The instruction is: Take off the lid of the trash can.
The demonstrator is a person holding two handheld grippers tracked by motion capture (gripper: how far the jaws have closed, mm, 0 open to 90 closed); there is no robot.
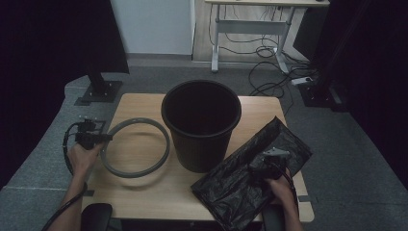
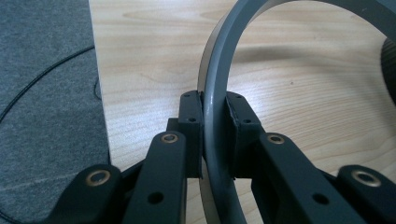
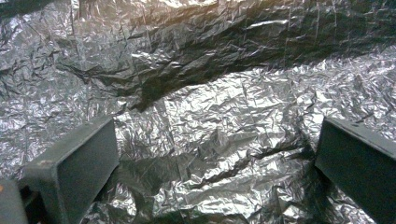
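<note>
While my left gripper (image 2: 215, 135) clamps the grey ring (image 1: 137, 147) at its edge left of the bin (image 1: 201, 126), my right gripper (image 3: 215, 158) hovers, jaws apart, over the black bag (image 1: 250, 173) right of the bin. Risk: thin rim grip may let the ring twist or slip; open jaws may snag crinkled film.

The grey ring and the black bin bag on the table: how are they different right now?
The grey ring is a stiff, smooth hoop lying left of the bin; the black bin bag is soft, crinkled film spread flat on the right. The left tongs are clamped on the ring's rim, while the right tongs stand open over the bag without pinching it. Both rest on the wooden table beside the black bin.
</note>
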